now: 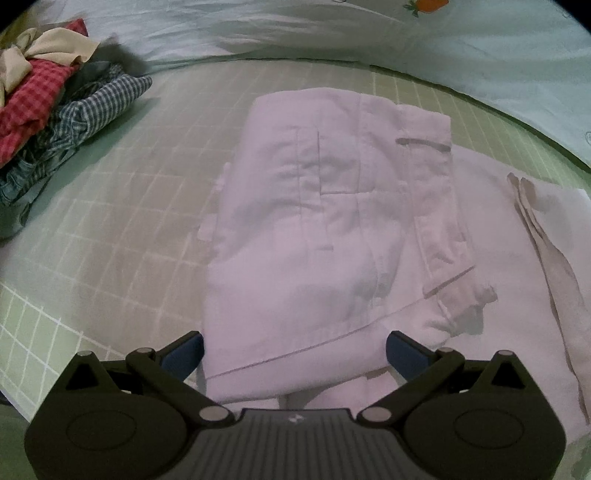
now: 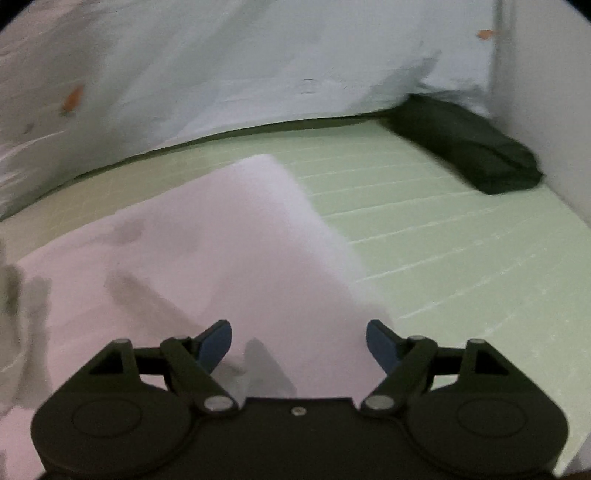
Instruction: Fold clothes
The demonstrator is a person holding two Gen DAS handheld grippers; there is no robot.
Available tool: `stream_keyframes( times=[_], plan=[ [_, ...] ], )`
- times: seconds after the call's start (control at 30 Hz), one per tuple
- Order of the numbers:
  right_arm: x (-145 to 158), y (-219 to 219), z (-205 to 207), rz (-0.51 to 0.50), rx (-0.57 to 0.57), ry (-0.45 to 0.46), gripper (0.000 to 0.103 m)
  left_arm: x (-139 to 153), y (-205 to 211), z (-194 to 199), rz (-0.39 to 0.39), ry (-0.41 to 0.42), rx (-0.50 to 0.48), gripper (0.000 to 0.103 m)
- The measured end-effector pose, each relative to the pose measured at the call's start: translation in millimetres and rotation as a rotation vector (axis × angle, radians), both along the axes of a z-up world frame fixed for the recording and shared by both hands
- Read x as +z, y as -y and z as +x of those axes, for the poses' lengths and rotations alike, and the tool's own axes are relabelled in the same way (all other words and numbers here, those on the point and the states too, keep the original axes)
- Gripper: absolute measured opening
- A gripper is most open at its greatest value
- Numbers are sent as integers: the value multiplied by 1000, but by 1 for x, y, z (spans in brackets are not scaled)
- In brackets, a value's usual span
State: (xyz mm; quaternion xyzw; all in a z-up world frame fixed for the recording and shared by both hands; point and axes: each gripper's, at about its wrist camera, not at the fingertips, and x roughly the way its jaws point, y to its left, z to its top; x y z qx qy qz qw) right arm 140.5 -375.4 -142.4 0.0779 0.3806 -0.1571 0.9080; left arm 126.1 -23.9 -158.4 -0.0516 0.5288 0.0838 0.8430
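Note:
A pale pink pair of trousers [image 1: 332, 229] lies partly folded on the green grid mat [image 1: 110, 229]; its waistband and pocket face up, and the legs run off to the right. My left gripper [image 1: 293, 354] is open, its blue pads on either side of the garment's near folded edge. In the right wrist view the same pink fabric [image 2: 207, 251] lies flat on the mat [image 2: 461, 258]. My right gripper [image 2: 299, 345] is open just above the cloth's near edge, holding nothing.
A heap of unfolded clothes [image 1: 48, 110], red check, blue check and beige, sits at the mat's far left. A dark folded garment [image 2: 469, 147] lies at the far right corner by a white wall. A pale blue sheet [image 1: 332, 33] hangs behind the mat.

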Motion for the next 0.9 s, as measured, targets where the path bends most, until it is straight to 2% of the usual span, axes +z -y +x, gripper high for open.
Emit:
stream_keyframes(
  times=[0.2,0.33,0.43,0.5,0.63,0.7,0.77,0.9],
  plan=[
    [-2,-33,2,38,149,-2,81,-1,4,-5,22,6,-78,103],
    [0,-54,0,82,202,9,81,0,-2,-11,16,9,-116,103],
    [7,-67,-7,58,205,56,79,1,-11,-14,17,19,-118,103],
    [16,-66,-12,16,146,101,79,5,-16,-16,16,33,-119,103],
    [25,-39,-20,-43,-79,145,83,9,-25,-21,21,52,-129,103],
    [21,-21,-23,-65,-186,117,88,8,-28,-22,17,48,-129,103],
    [12,-7,-24,-89,-261,65,88,7,-32,-21,9,45,-128,103],
    [-8,4,-27,-130,-298,-34,88,7,-40,-21,-8,45,-123,103]
  ],
)
